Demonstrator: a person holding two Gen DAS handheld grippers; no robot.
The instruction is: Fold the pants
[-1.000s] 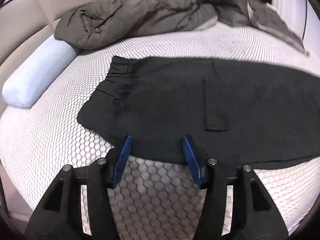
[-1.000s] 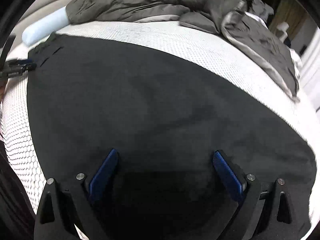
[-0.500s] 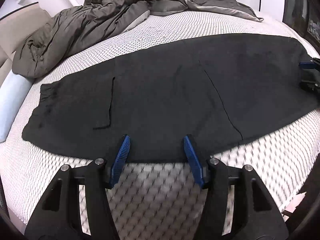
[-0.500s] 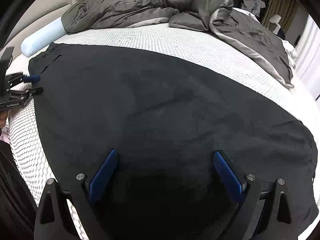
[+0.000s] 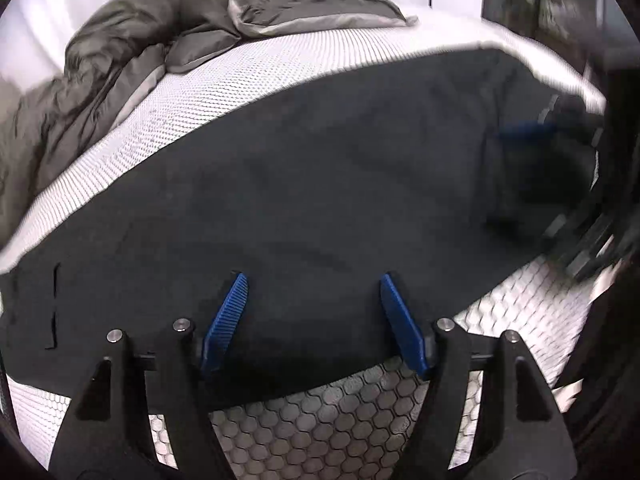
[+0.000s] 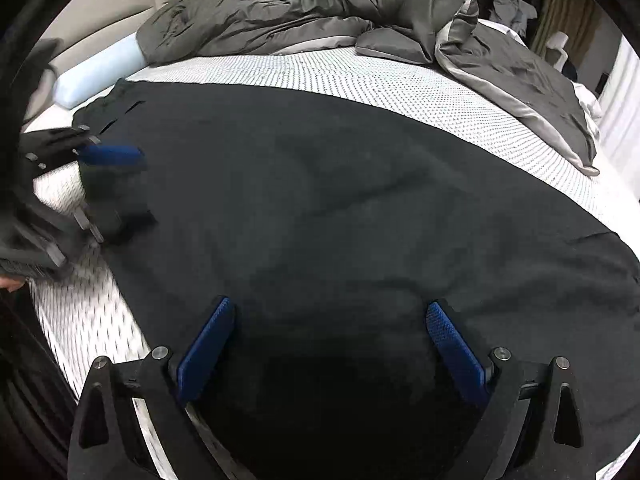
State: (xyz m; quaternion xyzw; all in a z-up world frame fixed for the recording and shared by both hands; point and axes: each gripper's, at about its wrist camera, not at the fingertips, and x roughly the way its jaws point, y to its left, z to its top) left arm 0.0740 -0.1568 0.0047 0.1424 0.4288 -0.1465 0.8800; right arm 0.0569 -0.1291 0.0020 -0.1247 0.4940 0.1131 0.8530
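Black pants (image 5: 304, 184) lie flat and lengthwise on the white honeycomb mattress (image 5: 320, 420), with a pocket slit at the left of the left wrist view. My left gripper (image 5: 312, 280) hovers over the pants' near edge. Its jaws are opening, with only flat cloth below them and nothing pinched. In the right wrist view the pants (image 6: 360, 200) fill the middle, waistband at far left. My right gripper (image 6: 330, 304) stands open above the leg part, pads apart and clear of the cloth. The left gripper's blue pad (image 6: 112, 155) shows blurred at the left edge.
A rumpled grey duvet (image 6: 320, 12) covers the far side of the bed. A pale blue bolster (image 6: 96, 72) lies by the beige headboard (image 6: 120, 4). The mattress edge (image 6: 92, 320) drops off on my near side. A bare white strip of mattress (image 6: 400, 84) separates pants and duvet.
My left gripper has swept along the pants' near edge from the waistband toward the legs, rolled, and widened its jaws. The right gripper has barely shifted and stays open.
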